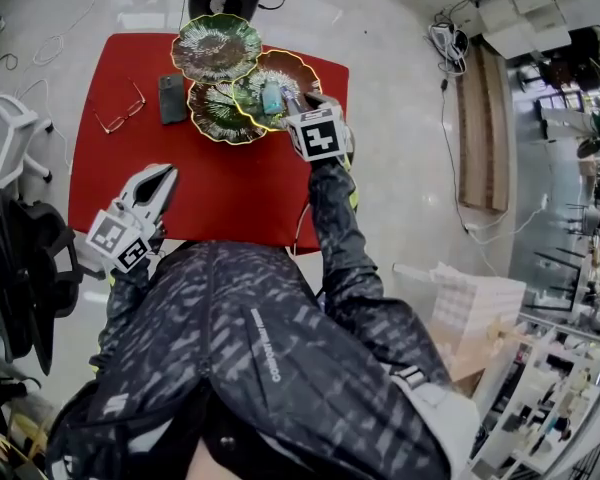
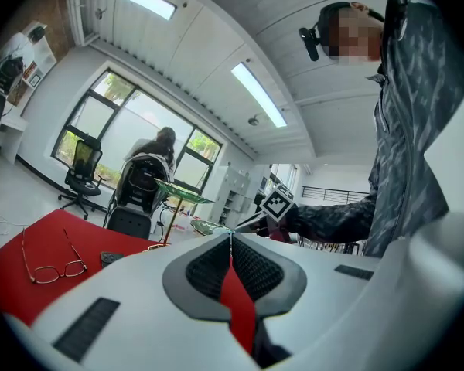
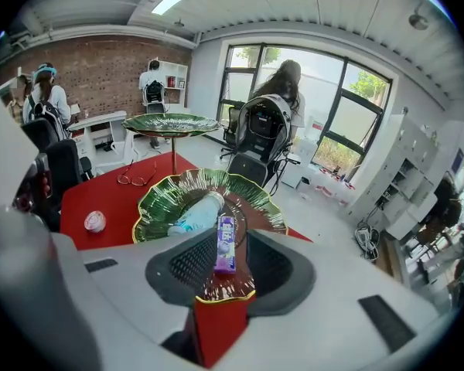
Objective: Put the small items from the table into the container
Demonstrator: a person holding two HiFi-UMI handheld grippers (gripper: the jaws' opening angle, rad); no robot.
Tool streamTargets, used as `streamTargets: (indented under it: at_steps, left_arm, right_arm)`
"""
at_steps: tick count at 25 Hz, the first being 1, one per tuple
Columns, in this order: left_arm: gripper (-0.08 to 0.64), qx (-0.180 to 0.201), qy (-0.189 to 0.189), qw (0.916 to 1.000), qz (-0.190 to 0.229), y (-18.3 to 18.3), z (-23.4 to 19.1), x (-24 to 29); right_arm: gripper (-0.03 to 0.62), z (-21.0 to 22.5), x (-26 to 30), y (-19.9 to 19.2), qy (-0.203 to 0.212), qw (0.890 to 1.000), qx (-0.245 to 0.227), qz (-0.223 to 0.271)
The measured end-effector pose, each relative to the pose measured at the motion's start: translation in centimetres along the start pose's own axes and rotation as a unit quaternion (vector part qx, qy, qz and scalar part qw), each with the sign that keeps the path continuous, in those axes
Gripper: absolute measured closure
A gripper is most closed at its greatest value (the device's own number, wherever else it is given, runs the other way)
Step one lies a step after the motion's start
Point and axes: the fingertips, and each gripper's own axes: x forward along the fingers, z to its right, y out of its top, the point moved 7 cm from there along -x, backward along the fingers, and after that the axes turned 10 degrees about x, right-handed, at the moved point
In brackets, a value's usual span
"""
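Note:
A tiered stand of green, gold-rimmed leaf dishes (image 1: 216, 46) stands at the far side of the red table (image 1: 230, 188). My right gripper (image 1: 293, 101) reaches over the lowest dish (image 3: 158, 199), which holds a pale blue bottle (image 3: 193, 216). A small purple pack (image 3: 226, 244) lies on that dish between the jaws, close to the left pad, with a gap on its right side; the gripper is open. My left gripper (image 1: 158, 181) hovers level over the table's near left part, shut and holding nothing.
Red-framed glasses (image 1: 120, 113) and a dark flat device (image 1: 172, 99) lie left of the stand. A small round tin (image 3: 95, 221) sits on the table beside the lowest dish. Office chairs and a person stand beyond the table.

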Motion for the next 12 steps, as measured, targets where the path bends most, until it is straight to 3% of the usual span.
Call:
streamTargets:
  at_steps: [12]
  left_arm:
    - [0.548,0.023,0.006,0.9997,-0.006,0.2,0.8,0.0]
  right_arm:
    - [0.488,-3.0,-2.0,0.9,0.045,0.998,-0.018,0.035]
